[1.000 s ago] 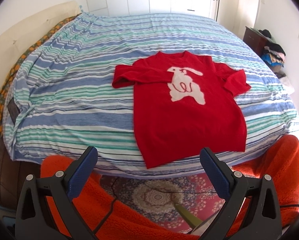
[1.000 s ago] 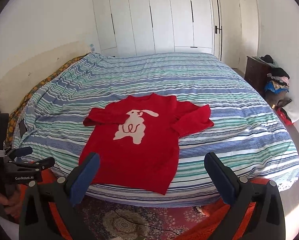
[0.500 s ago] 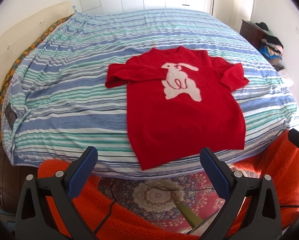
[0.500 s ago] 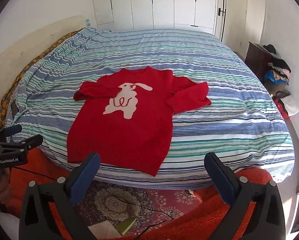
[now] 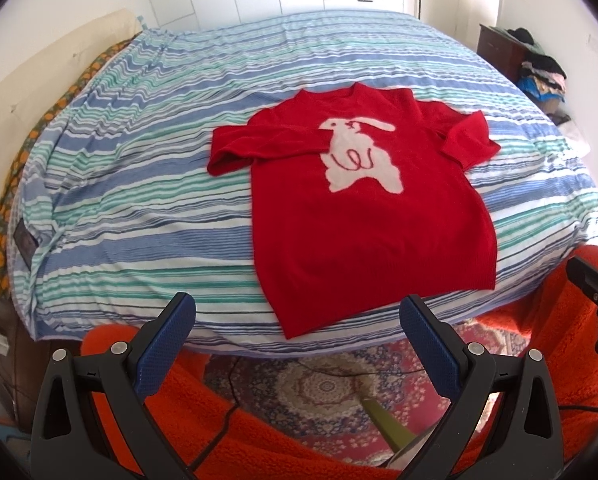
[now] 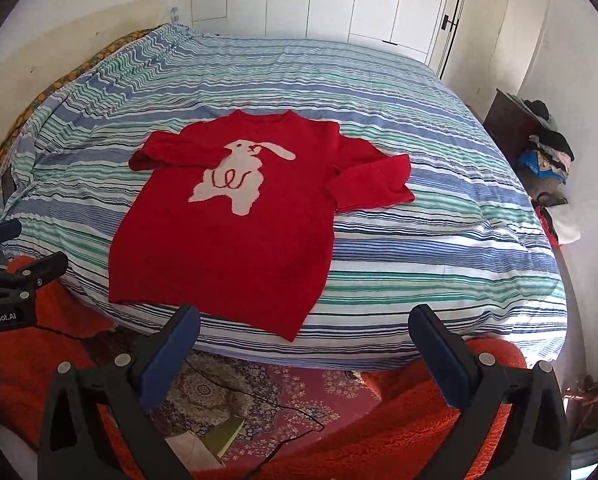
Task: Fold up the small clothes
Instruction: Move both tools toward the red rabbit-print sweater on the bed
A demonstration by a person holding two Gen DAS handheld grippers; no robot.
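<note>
A small red sweater [image 5: 363, 216] with a white rabbit on the chest lies flat, face up, on the striped bed [image 5: 139, 200], its hem at the near edge. It also shows in the right wrist view [image 6: 227, 240]. Both sleeves are folded in towards the body. My left gripper [image 5: 297, 324] is open and empty, just short of the hem's left corner. My right gripper [image 6: 303, 338] is open and empty, just short of the hem's right corner. The left gripper's body shows at the left edge of the right wrist view [image 6: 15, 280].
An orange fleece blanket [image 5: 259, 440] and a patterned rug [image 5: 319, 384] with a black cable lie below the bed's near edge. A dark dresser [image 6: 511, 128] piled with clothes stands at the right. White wardrobe doors [image 6: 339, 0] are behind the bed.
Both grippers have moved closer to the bed and tilted down. The sweater appears larger and nearer. It has not moved on the bed.
</note>
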